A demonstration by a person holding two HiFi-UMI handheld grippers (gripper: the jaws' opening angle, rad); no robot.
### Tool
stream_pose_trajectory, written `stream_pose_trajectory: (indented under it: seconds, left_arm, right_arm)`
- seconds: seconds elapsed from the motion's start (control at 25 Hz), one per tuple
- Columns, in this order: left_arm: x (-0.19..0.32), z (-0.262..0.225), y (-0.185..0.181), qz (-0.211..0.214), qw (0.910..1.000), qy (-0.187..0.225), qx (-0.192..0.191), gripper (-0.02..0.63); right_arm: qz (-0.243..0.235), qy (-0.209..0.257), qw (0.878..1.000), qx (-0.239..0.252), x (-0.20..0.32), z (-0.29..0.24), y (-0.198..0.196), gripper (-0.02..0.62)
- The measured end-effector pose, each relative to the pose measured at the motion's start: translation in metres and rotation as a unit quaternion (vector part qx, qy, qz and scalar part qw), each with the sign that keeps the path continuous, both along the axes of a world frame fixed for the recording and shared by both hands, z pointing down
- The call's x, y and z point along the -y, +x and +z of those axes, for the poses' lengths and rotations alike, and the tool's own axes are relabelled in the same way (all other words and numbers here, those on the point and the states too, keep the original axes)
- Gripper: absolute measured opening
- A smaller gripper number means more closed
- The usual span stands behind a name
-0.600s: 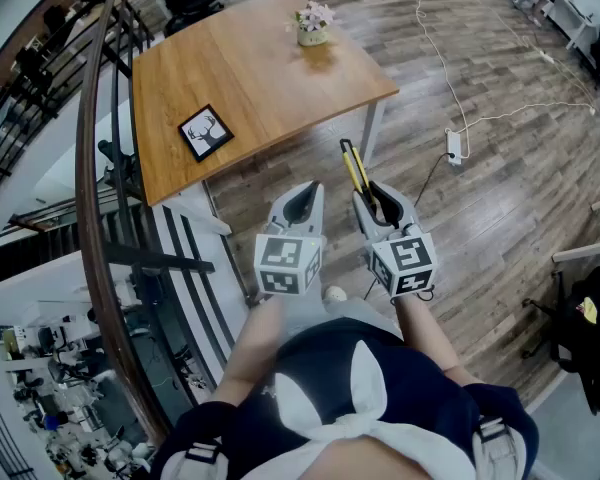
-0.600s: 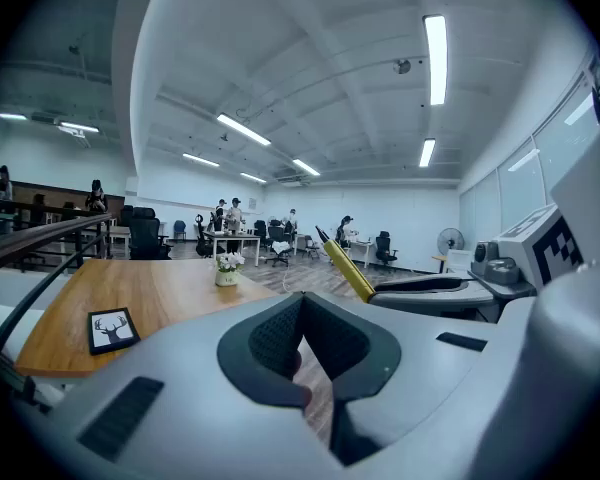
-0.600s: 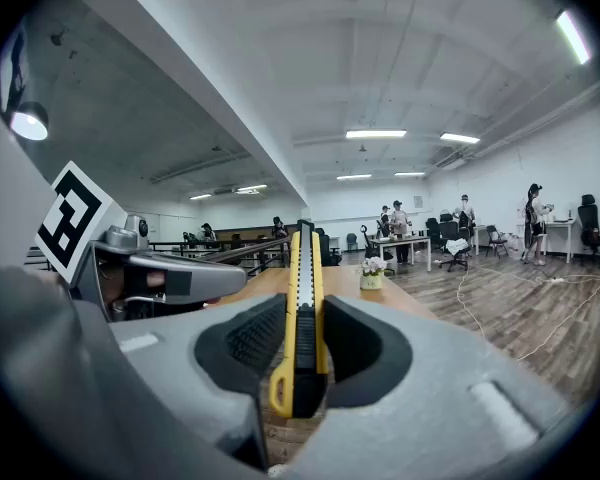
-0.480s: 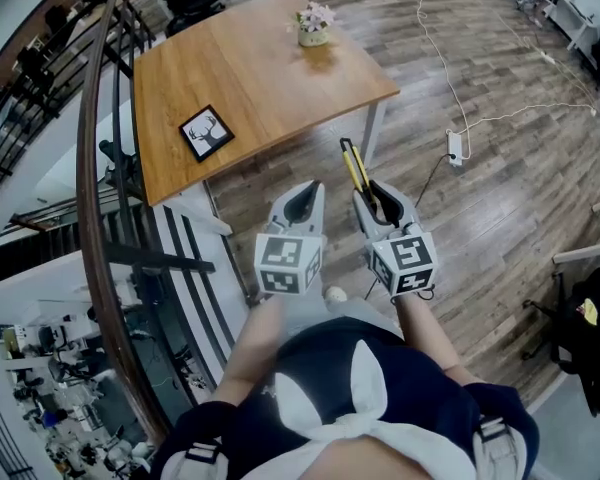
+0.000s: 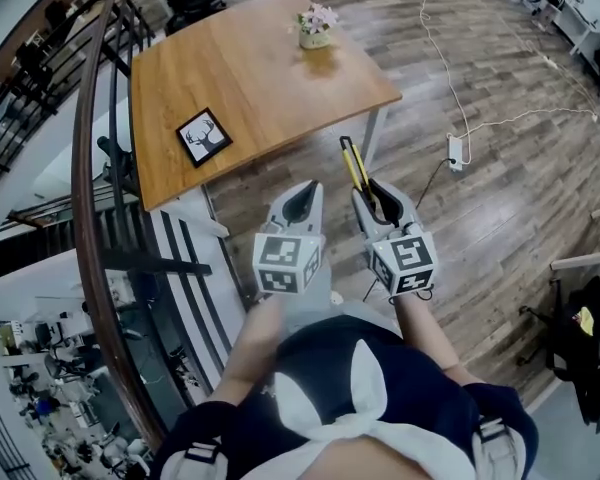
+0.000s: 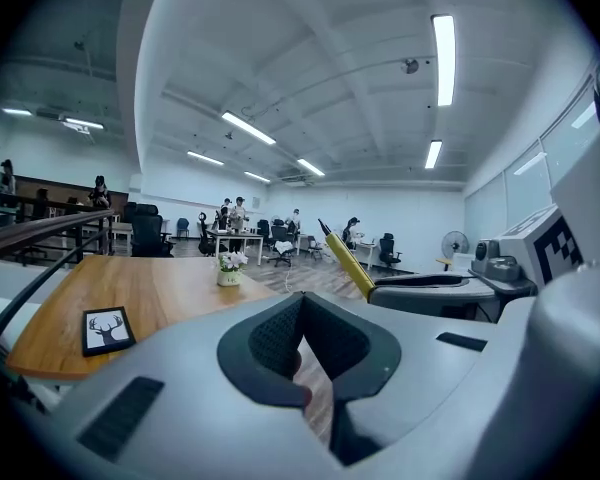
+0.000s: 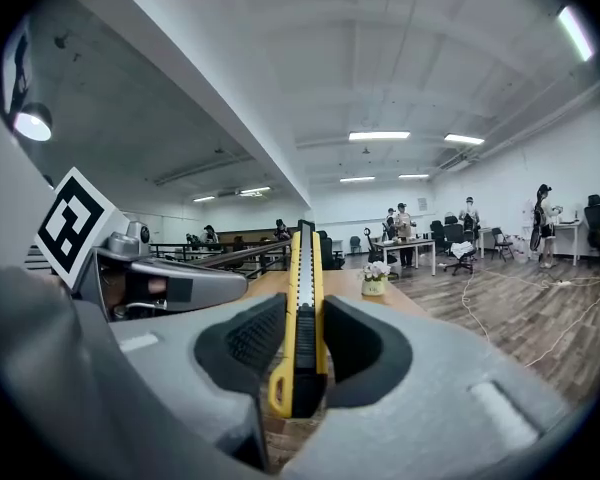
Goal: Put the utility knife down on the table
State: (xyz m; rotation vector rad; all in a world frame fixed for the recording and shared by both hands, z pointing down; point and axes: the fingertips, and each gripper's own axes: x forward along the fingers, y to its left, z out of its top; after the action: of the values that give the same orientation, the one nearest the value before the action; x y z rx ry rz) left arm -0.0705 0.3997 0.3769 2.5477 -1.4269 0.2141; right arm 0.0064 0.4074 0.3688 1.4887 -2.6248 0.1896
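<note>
Though held out toward the table (image 5: 250,78), not yet on it: utility knife (image 5: 354,171), yellow and black, clamped narrow-side up between the pads of the right gripper (image 5: 377,196), short of the table's near edge and over the wood floor (image 5: 500,208). Pokes well forward past the jaw tips, nose seemingly just short of the table's near right corner, though hard to judge from so steep a view. Just left of it, equally short of the table, left gripper (image 5: 302,196), jaws closed together on nothing. On the table's near left part, lying flat, a framed deer picture (image 5: 203,134). Close to the table's far edge, a small pot of flowers (image 5: 317,26).
</note>
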Motion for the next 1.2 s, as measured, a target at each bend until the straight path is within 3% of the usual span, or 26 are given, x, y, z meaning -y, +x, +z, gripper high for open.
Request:
stream_pose_trajectory:
  seconds: [0.52,1.2]
  left_arm:
    - [0.094,0.015,0.002,0.009,0.9999,-0.013,0.005,0.017]
    - [0.302,0.011,-0.029,0.018,0.9994,-0.025,0.012,0.017]
  right_arm:
    - [0.008,-0.020,1.000,0.006,0.094,0.020,0.002,0.115]
    - [0.024,-0.024,0.999,0.004,0.305,0.011,-0.016,0.115]
